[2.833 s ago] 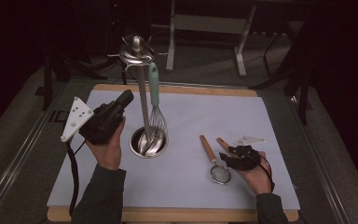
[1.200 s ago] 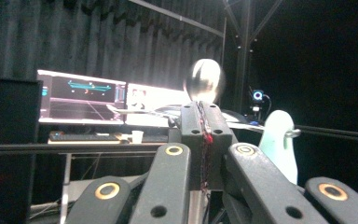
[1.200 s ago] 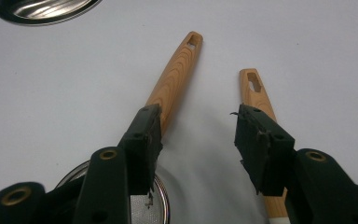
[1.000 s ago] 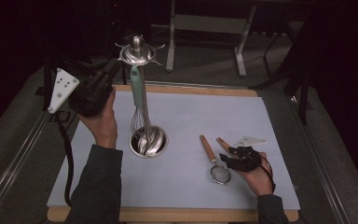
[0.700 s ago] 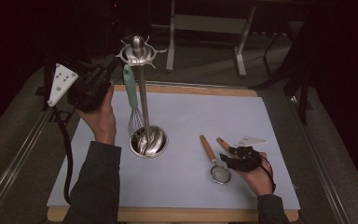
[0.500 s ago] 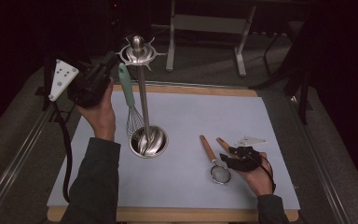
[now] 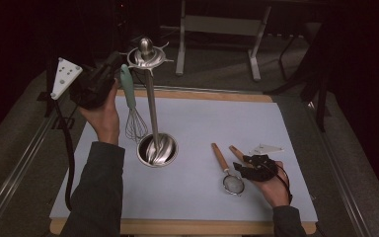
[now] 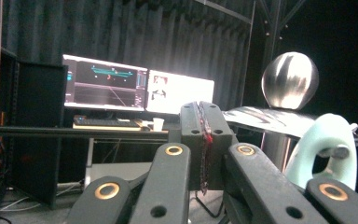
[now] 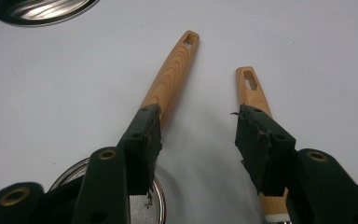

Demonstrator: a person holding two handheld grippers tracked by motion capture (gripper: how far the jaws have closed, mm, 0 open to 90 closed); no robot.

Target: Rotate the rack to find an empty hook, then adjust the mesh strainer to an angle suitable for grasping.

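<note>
Whisk (image 7: 132, 111) hangs by its mint handle from the stand's (image 7: 150, 98) top ring, beside the left gripper (image 7: 109, 74), jaws shut and empty. Right gripper (image 7: 244, 164) rests right of the stand, jaws wide over two wooden handles (image 9: 168, 76).

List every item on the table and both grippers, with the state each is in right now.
Left gripper: jaws shut, empty, raised beside the whisk's loop.
Right gripper: open, resting low over the two wooden handles.
Whisk: hanging from the stand's top.
Stand: upright.
Strainer: lying flat.
Second wooden-handled utensil: lying flat.
</note>
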